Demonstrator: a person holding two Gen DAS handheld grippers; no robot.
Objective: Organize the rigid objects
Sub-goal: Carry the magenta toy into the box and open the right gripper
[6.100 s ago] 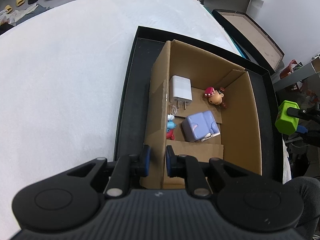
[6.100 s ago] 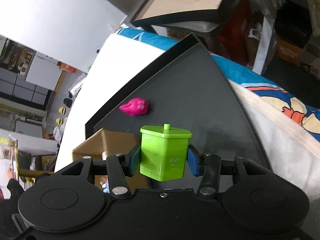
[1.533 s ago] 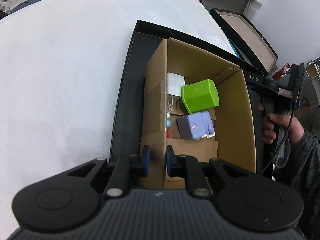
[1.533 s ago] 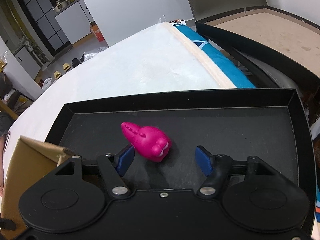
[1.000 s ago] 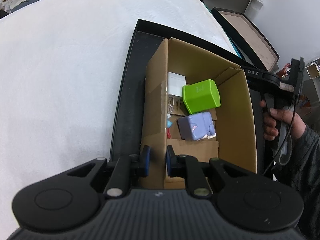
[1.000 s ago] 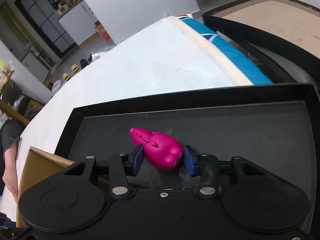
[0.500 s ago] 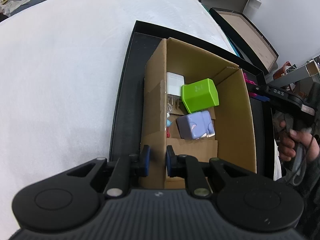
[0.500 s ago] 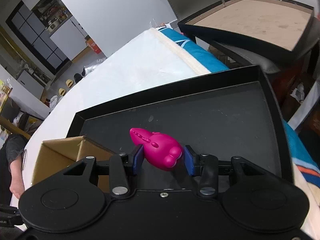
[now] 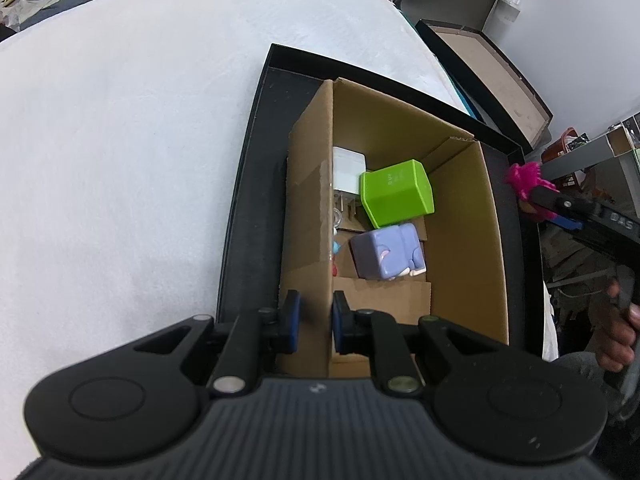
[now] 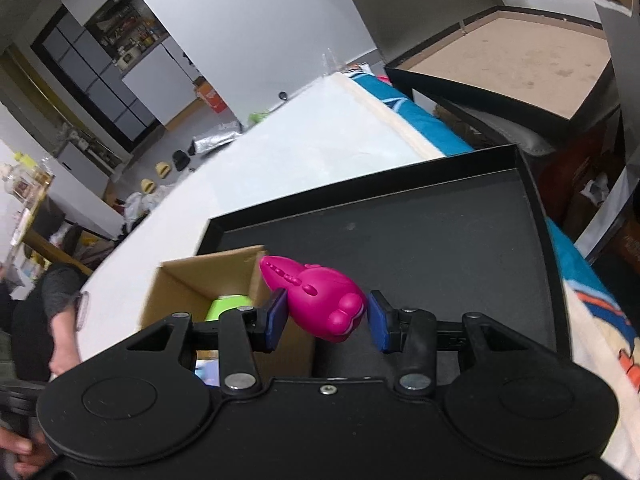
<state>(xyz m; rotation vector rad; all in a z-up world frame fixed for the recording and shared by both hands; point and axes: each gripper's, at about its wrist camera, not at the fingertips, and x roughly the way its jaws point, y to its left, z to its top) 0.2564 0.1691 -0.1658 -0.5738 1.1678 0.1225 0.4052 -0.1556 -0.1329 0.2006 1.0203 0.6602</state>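
A cardboard box (image 9: 468, 216) stands in a black tray (image 9: 256, 184). Inside lie a green container (image 9: 396, 194), a lilac cube toy (image 9: 386, 254) and a white charger (image 9: 348, 174). My left gripper (image 9: 312, 322) is shut on the box's near left wall. My right gripper (image 10: 326, 320) is shut on a magenta toy (image 10: 316, 298) and holds it above the tray (image 10: 440, 248), beside the box (image 10: 192, 280). The toy also shows in the left wrist view (image 9: 526, 184), right of the box.
The tray lies on a white padded surface (image 9: 120, 140). A second black tray with a brown board (image 10: 508, 68) stands beyond it. A blue patterned cloth (image 10: 592, 280) lies at the right edge.
My right gripper closed on the magenta toy, lifted it off the tray and carried it toward the box. My left gripper kept its hold on the box wall.
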